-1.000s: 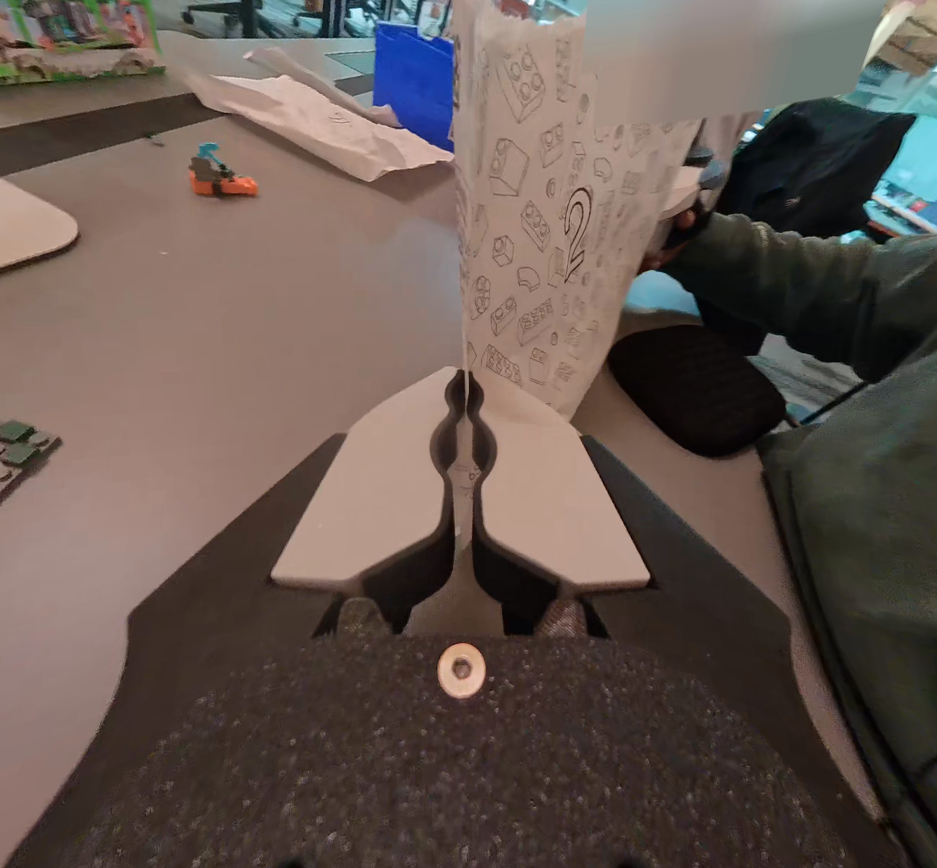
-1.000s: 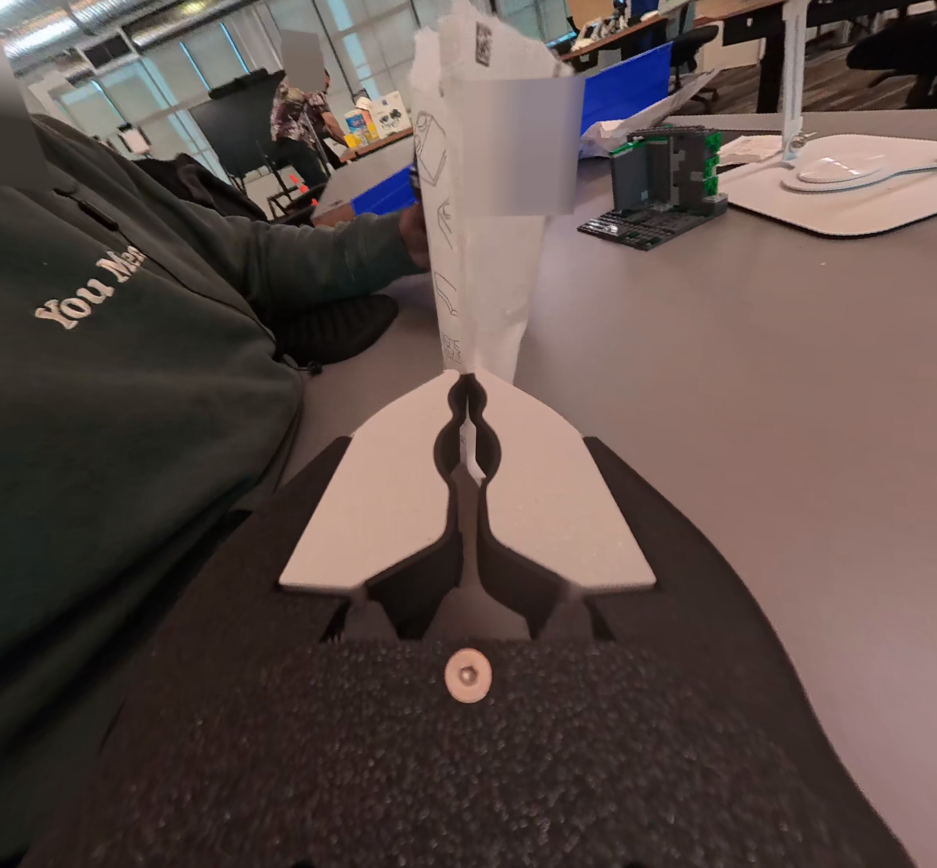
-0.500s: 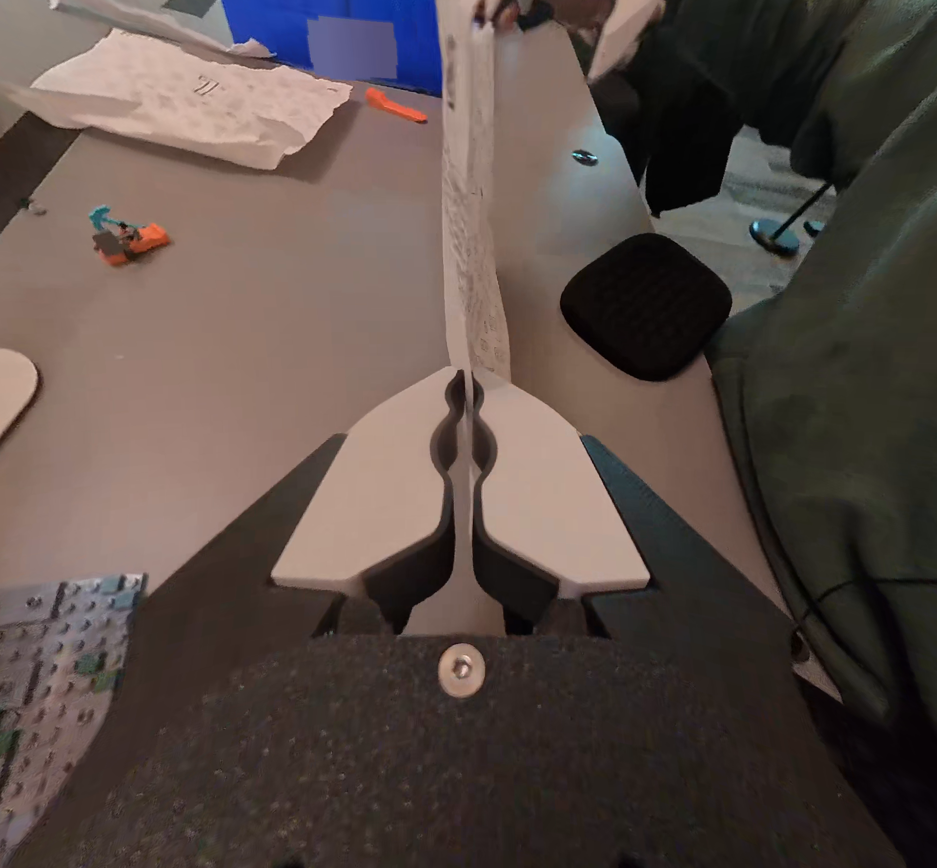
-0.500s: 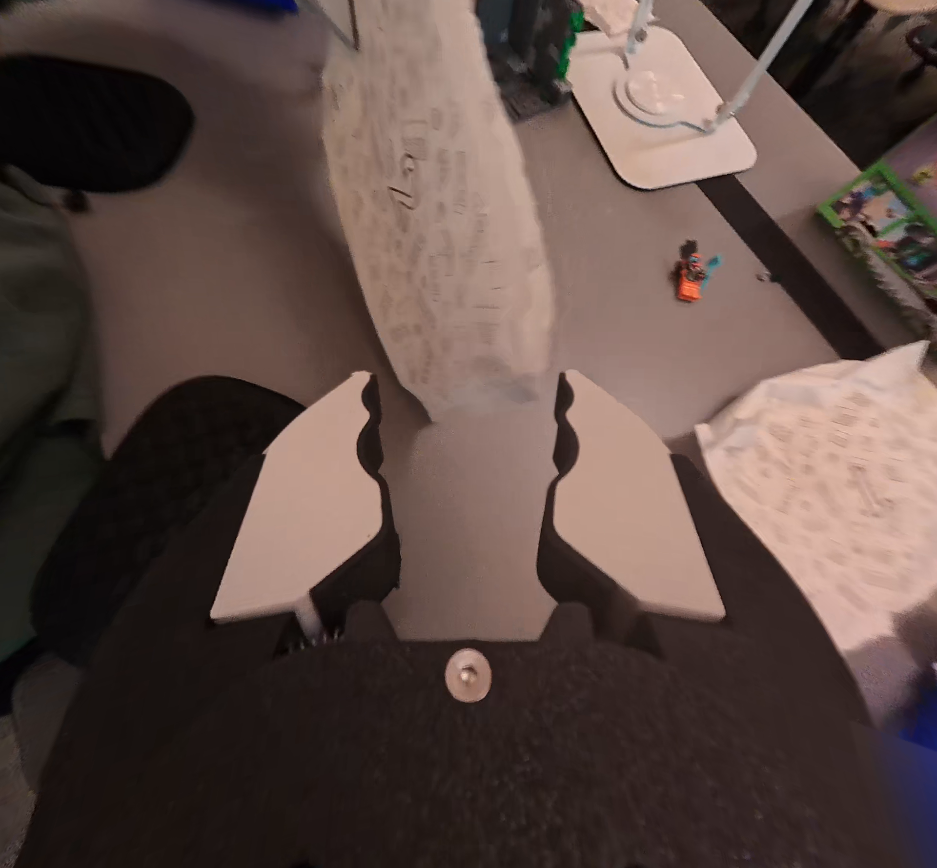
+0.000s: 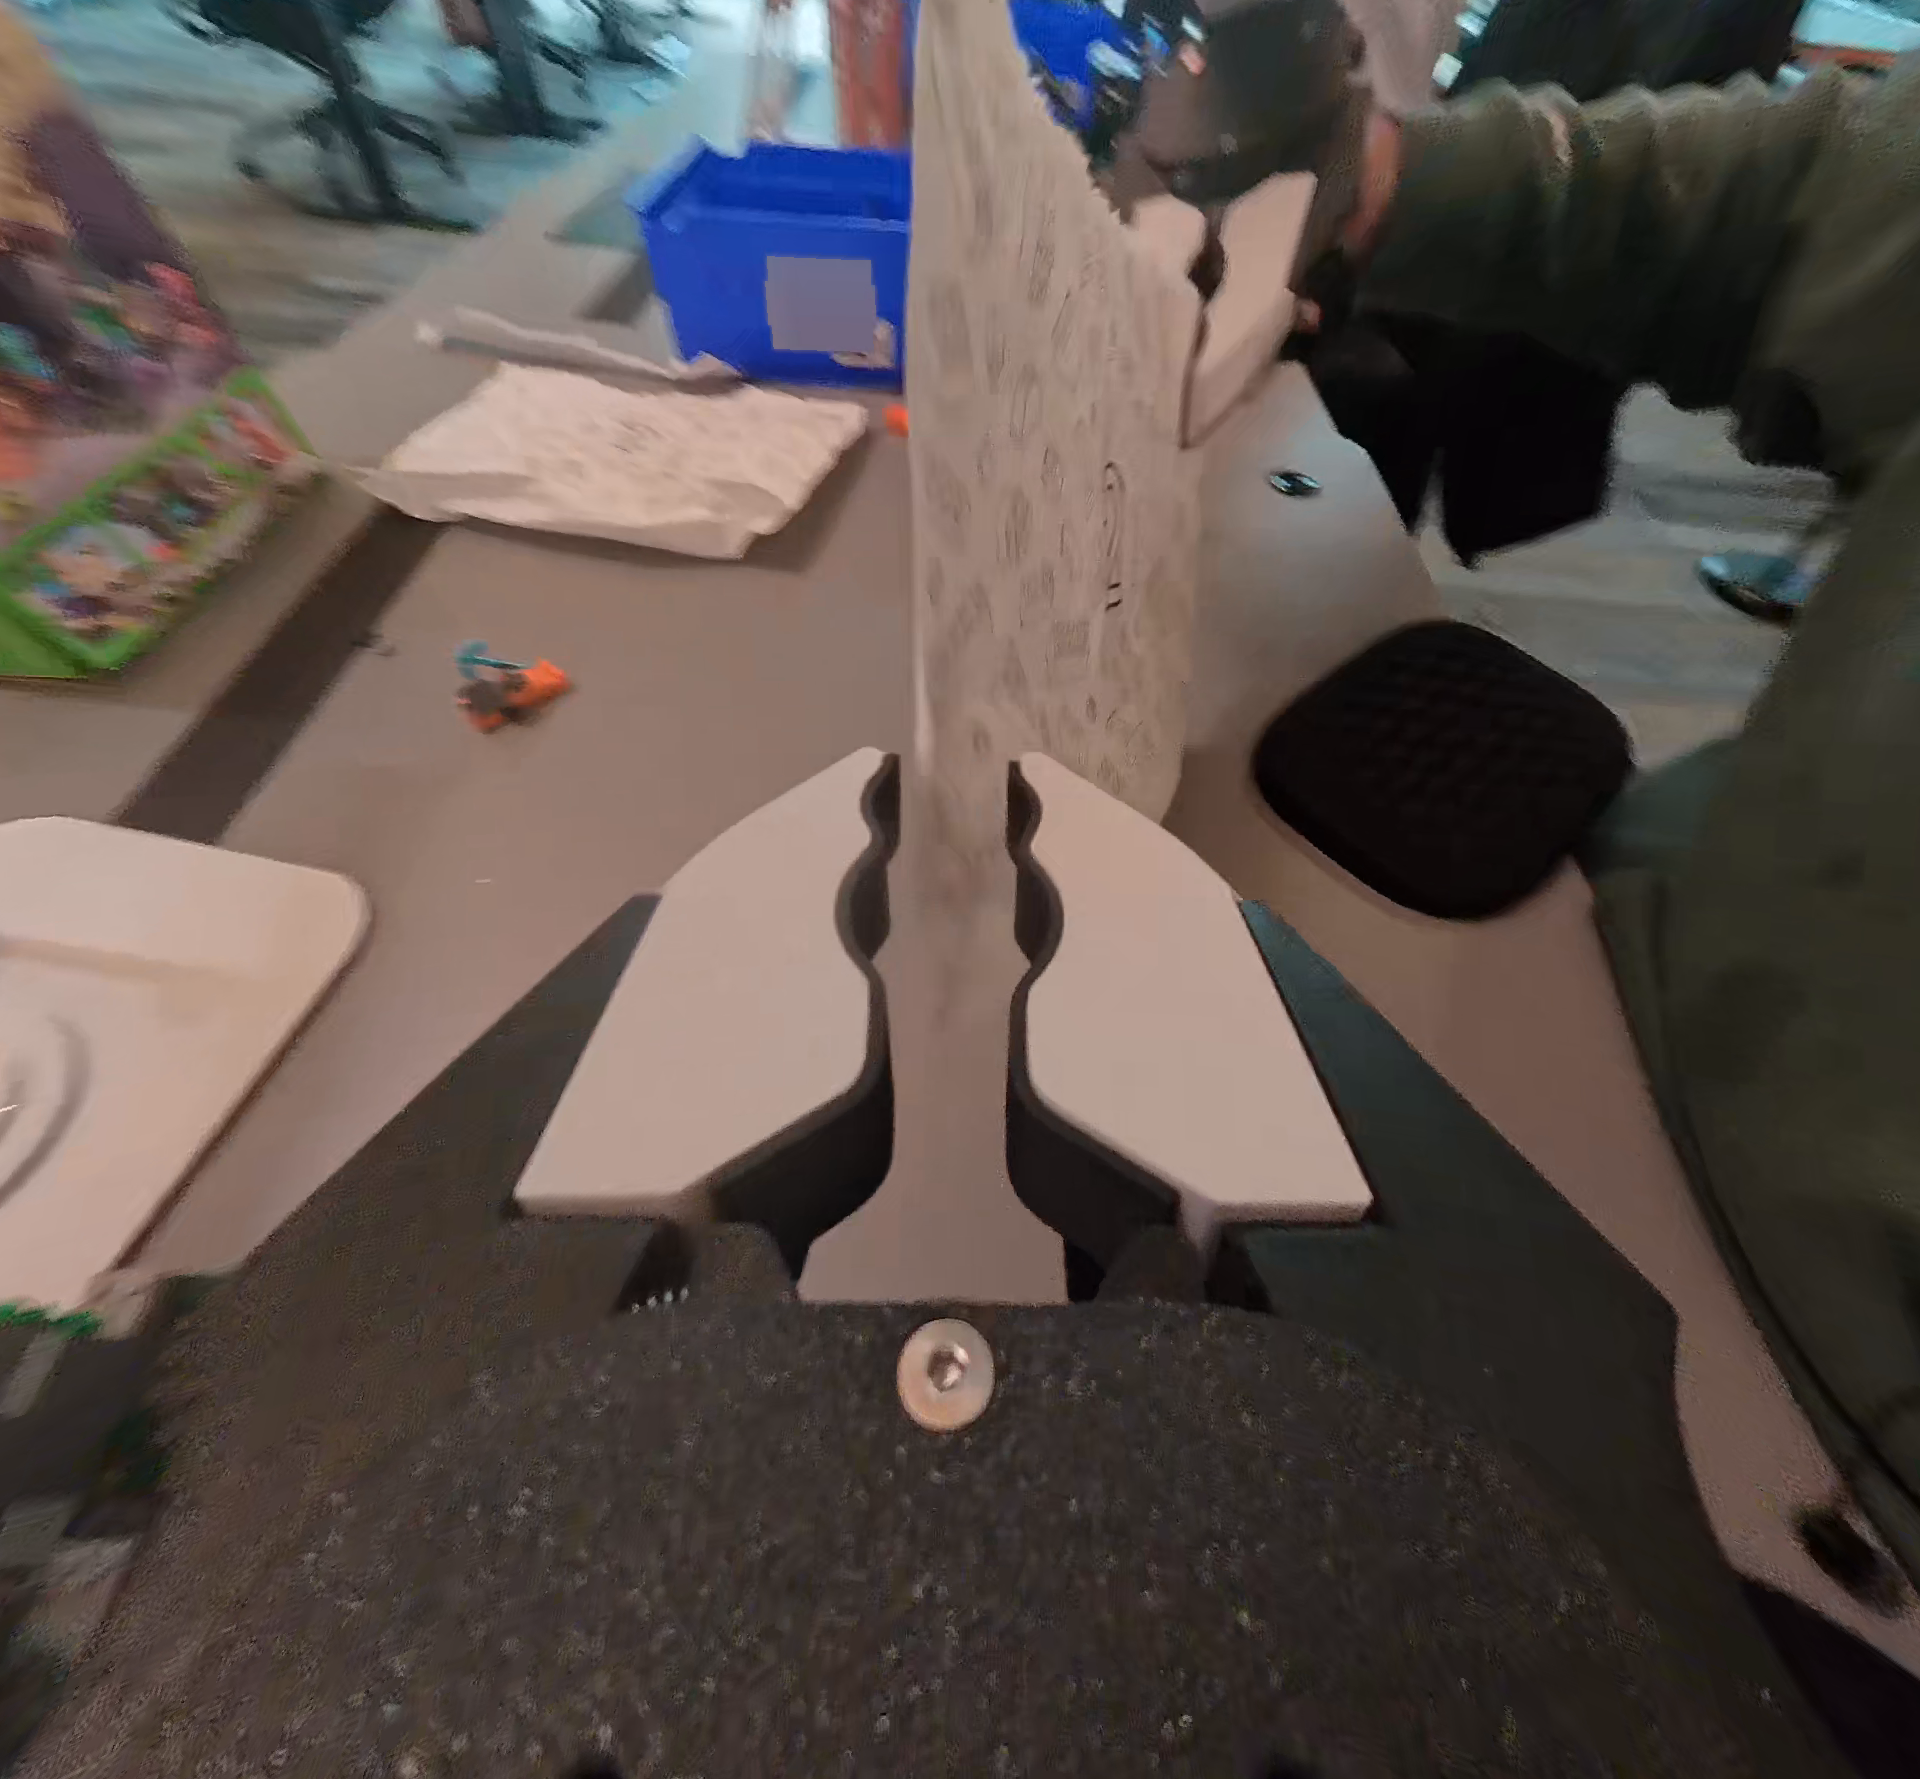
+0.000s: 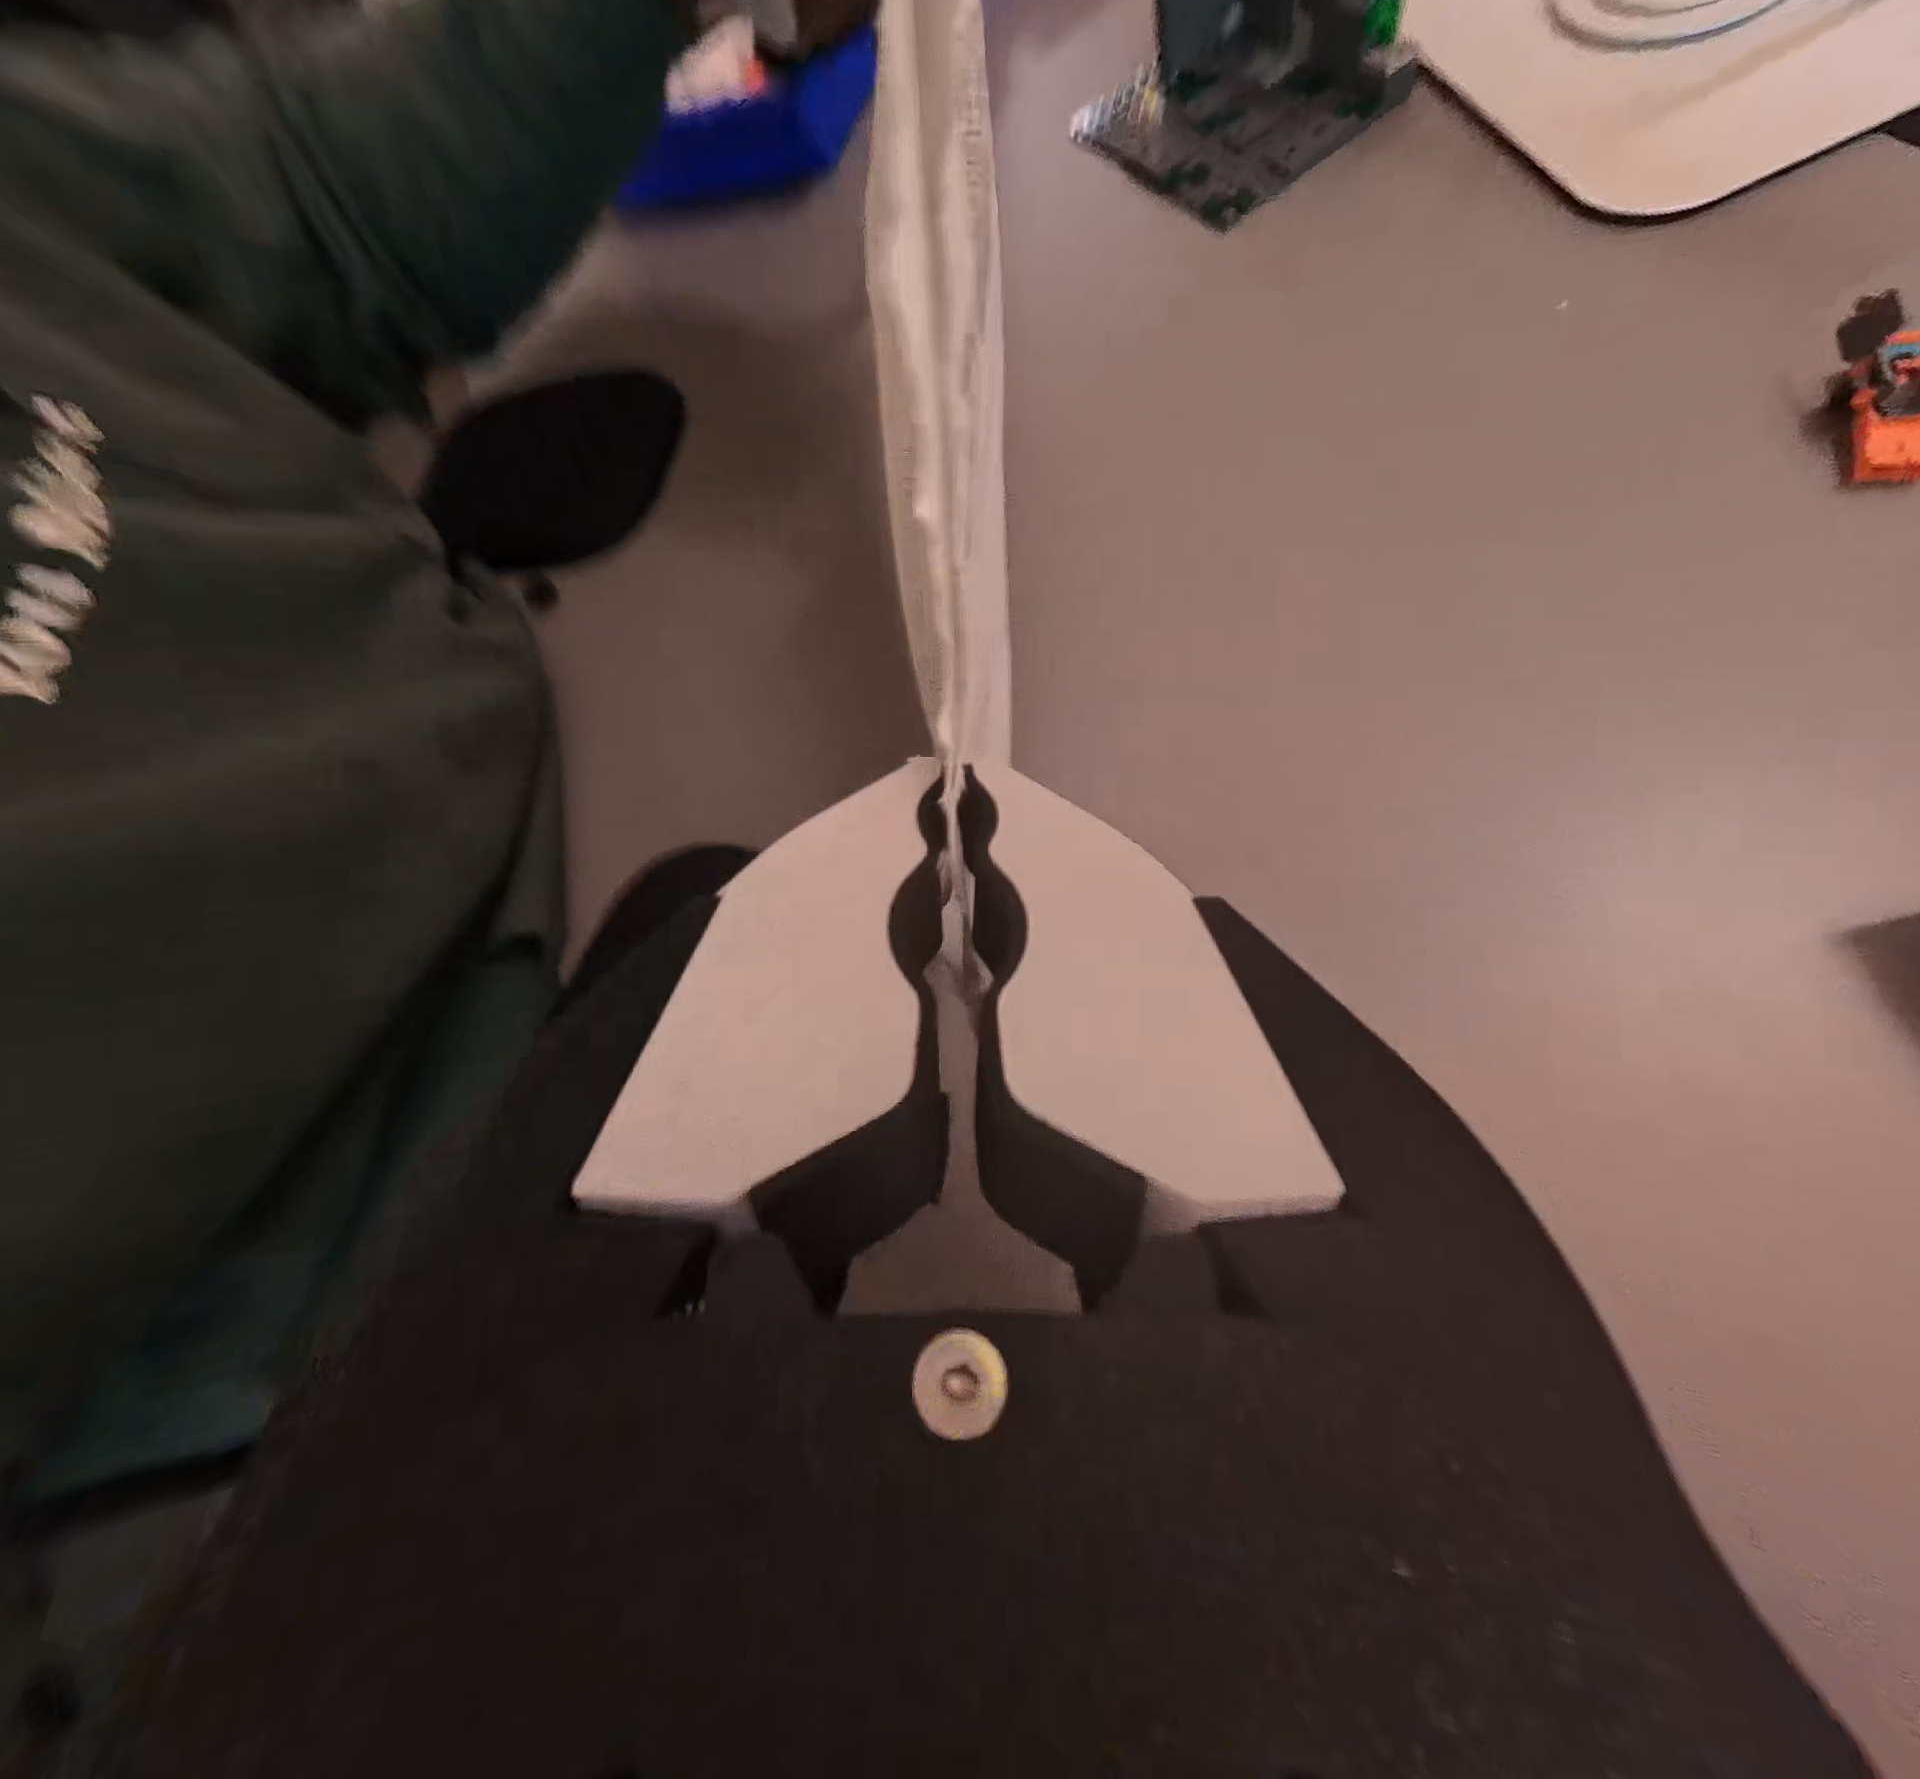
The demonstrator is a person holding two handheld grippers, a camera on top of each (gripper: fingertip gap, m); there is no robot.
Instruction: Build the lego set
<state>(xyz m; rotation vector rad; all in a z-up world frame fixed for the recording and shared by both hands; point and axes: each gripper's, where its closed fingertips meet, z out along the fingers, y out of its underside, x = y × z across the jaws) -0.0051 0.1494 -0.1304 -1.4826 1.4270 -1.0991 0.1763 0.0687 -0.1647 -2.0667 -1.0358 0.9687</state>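
The right gripper (image 6: 954, 779) pinches the paper bag (image 6: 940, 358), which hangs at twelve o'clock above the tabletop (image 6: 1403, 649). The left gripper (image 5: 943, 779) stands narrowly parted around the bag's edge. Best it clamps firmly before tearing, over open tabletop so pieces don't scatter.

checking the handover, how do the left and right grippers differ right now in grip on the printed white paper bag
Left gripper: jaws parted, the printed white paper bag's corner lies loose in the gap. Right gripper: jaws closed, pinching the bag's edge between its tips.

From the left gripper the bag shows its broad printed face; from the right gripper it shows edge-on, a narrow strip.

Shared: both have pale flat fingers on black bodies, both meet the same bag held above the grey table.
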